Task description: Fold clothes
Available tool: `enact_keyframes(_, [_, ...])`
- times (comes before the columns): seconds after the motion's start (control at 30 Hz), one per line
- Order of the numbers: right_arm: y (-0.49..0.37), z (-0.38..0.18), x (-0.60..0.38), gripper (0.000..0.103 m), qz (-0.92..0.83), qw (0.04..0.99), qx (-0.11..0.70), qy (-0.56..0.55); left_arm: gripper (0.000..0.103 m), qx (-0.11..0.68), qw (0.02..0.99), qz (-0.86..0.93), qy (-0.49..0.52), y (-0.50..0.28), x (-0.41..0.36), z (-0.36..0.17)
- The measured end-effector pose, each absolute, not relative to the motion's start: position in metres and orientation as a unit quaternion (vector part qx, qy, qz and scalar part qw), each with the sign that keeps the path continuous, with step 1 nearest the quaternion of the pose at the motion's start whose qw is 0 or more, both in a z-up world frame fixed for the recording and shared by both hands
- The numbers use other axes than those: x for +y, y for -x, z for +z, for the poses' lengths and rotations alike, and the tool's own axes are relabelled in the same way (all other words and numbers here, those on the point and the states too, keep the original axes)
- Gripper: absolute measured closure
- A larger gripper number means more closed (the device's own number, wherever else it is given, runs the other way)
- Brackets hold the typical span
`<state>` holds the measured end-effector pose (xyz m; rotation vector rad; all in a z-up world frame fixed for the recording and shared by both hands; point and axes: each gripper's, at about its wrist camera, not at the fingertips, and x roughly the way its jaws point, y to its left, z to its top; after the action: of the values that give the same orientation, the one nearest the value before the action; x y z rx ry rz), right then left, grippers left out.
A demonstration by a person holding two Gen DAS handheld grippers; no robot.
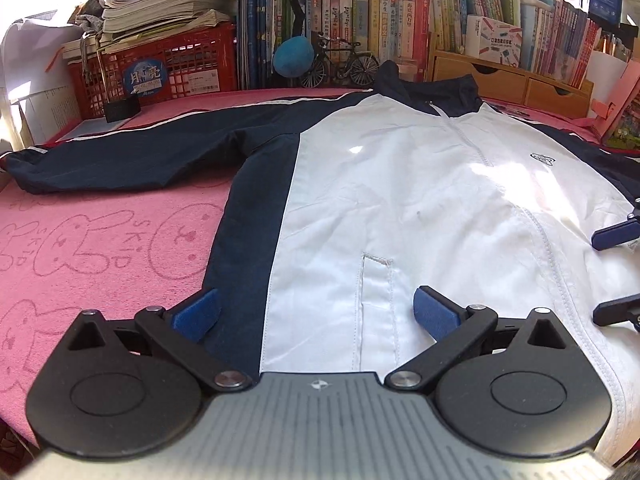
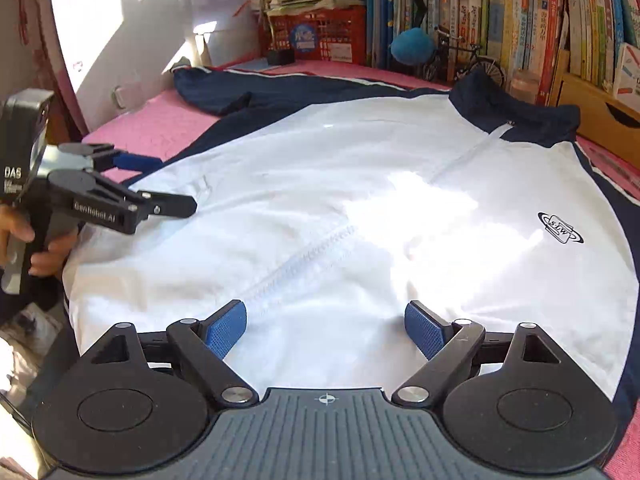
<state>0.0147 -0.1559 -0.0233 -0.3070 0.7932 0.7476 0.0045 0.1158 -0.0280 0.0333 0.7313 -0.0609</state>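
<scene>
Bookshelves (image 1: pixel 400 20) back a pink worktop (image 1: pixel 100 240) where the jacket (image 1: pixel 400 200) lies flat, front up, sleeves spread. Both the left gripper (image 1: pixel 316 312) and right gripper (image 2: pixel 325 328) hover over its hem, fingers wide apart, holding nothing. Slippery fabric may bunch if pinched unevenly.

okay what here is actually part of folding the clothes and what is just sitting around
Part of the job: jacket, left gripper, right gripper.

Just lying about: red crate, model bicycle, blue plush, books, wooden drawer box.
</scene>
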Motion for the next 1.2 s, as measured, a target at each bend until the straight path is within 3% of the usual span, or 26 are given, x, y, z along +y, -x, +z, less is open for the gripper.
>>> enact_keyframes(0.23, [0.092, -0.005, -0.196, 0.008, 0.322, 0.867, 0.341, 0.170, 0.000, 0.374, 0.925, -0.060, -0.029, 0.029, 0.108, -0.006])
enact_keyframes(0.3, [0.118, -0.002, -0.187, 0.000, 0.339, 0.864, 0.301, 0.218, 0.000, 0.369, 0.923, -0.097, -0.050, 0.039, 0.096, 0.002])
enact_keyframes(0.5, [0.164, -0.047, -0.126, 0.000, 0.374, 0.800, 0.199, 0.424, 0.000, 0.357, 0.916, -0.109, -0.150, 0.051, 0.065, 0.000])
enact_keyframes(0.6, [0.155, -0.069, -0.132, 0.000, 0.324, 0.804, 0.197, 0.457, 0.000, 0.354, 0.915, -0.082, -0.174, 0.054, 0.067, -0.004])
enact_keyframes(0.73, [0.128, -0.054, -0.186, 0.000, 0.255, 0.851, 0.269, 0.371, 0.000, 0.379, 0.912, -0.067, -0.144, 0.054, 0.090, -0.006])
enact_keyframes(1.0, [0.142, -0.025, -0.173, 0.000, 0.328, 0.841, 0.247, 0.352, 0.000, 0.371, 0.910, -0.094, -0.157, 0.064, 0.094, 0.009])
enact_keyframes(1.2, [0.138, -0.019, -0.151, 0.000, 0.384, 0.830, 0.224, 0.337, 0.000, 0.338, 0.892, -0.226, -0.197, 0.073, 0.060, 0.015])
